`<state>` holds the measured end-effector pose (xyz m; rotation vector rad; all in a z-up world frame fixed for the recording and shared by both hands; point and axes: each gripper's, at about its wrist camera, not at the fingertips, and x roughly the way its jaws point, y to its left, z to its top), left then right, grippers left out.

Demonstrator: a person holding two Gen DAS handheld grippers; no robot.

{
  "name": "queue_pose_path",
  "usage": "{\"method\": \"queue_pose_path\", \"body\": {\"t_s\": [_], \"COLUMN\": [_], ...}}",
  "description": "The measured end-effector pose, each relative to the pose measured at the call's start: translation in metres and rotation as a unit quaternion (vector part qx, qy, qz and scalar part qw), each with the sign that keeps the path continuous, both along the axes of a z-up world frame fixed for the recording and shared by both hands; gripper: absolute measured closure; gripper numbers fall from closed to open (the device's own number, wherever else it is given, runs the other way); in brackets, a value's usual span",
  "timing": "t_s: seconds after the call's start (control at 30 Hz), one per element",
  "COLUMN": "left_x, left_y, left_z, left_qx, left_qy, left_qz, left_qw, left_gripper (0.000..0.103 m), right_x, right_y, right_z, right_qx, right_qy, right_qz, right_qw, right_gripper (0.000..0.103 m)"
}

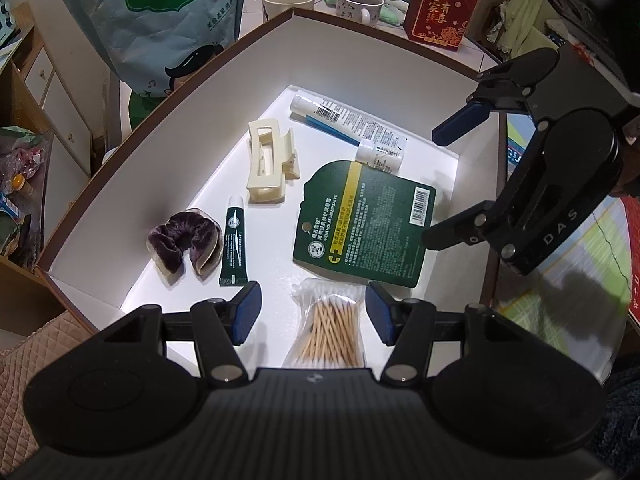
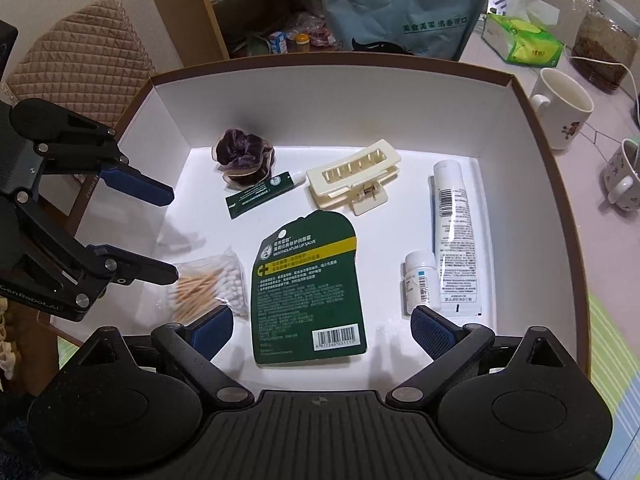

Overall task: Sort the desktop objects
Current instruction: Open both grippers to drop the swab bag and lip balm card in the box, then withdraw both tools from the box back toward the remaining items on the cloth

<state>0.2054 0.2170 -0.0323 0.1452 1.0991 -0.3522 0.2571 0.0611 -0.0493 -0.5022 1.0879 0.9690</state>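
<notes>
Bare floor is left along the near left of the white box (image 2: 360, 120). The middle is blocked by the green lip-salve card (image 2: 308, 288); the left edge by cotton swabs (image 2: 212, 284).

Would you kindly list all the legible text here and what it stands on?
"GOURMET FRUIT": blue-grey bag.
"MENTHOLATUM LIP SALVE": green lip salve card; its small print is unreadable.
"DAS": right gripper body.
"吾家有喜": red box.
White tube and small bottle labels: too small.
</notes>
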Motion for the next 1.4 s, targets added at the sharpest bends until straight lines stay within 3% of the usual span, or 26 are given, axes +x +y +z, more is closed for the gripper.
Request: {"method": "queue_pose_path", "body": {"t_s": [0.67, 1.4], "left_x": [-0.019, -0.05], "left_y": [-0.016, -0.07], "left_z": [0.024, 0.054], "left_qx": [0.021, 0.056], "left_qy": [-0.029, -0.061], "left_qz": [0.002, 0.031], "left_qw": [0.9994, 0.9961], "left_gripper": [0.049, 0.043], "right_x": [-0.02, -0.046], "right_y": [-0.021, -0.089], "right_z": [0.026, 0.06], "right_qx": [0.037, 0.104], "right_qy": [-0.025, -0.046], "right_qz": [-0.004, 0.007], "right_qw": [0.999, 0.994], "right_gripper": [0.005, 0.005]}}
